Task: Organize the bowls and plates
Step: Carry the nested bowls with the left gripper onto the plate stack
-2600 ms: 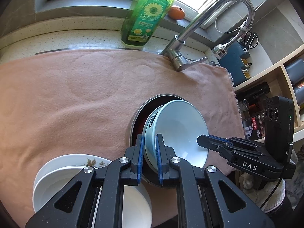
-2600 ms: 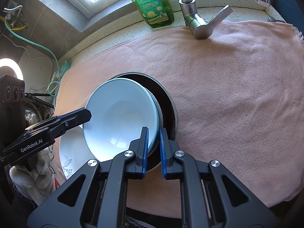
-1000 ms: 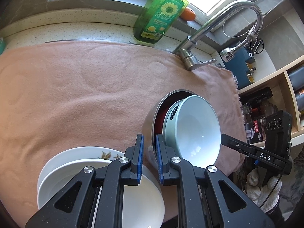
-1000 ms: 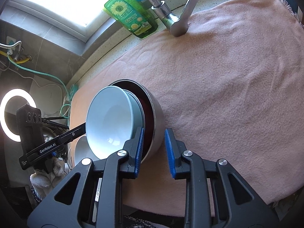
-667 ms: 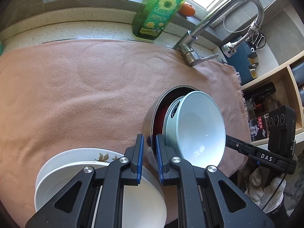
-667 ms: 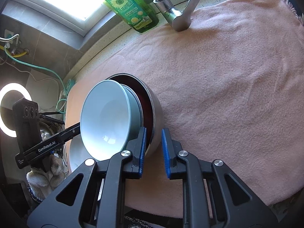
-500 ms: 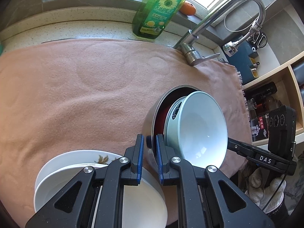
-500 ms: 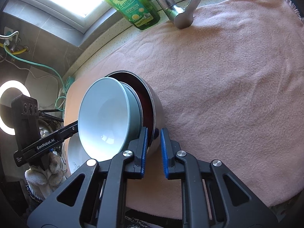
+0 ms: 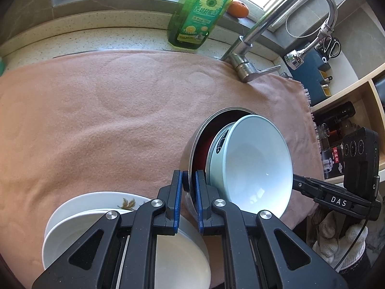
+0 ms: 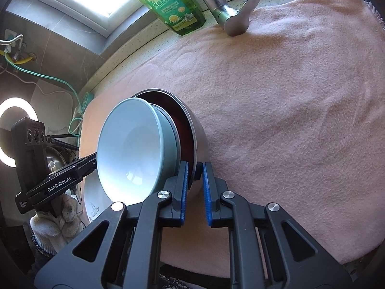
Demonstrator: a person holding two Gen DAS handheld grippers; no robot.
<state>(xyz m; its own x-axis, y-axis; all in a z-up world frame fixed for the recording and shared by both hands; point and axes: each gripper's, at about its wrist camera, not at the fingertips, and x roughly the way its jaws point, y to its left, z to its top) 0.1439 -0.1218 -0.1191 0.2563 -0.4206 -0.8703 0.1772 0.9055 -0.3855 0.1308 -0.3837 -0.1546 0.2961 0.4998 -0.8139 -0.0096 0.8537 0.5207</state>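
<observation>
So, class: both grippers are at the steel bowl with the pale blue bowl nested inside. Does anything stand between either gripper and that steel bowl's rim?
Nothing visible does. The left gripper and right gripper each have their jaws shut on the steel bowl rim, on opposite sides. The pale blue bowl sits tilted inside, clear of both grips.

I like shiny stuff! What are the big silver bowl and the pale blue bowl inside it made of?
The silver bowl looks like brushed steel: grey, softly reflective sides, thin rim. The pale blue bowl looks like glazed ceramic, though hard plastic is possible: smooth, glossy, with bright glints inside.
</observation>
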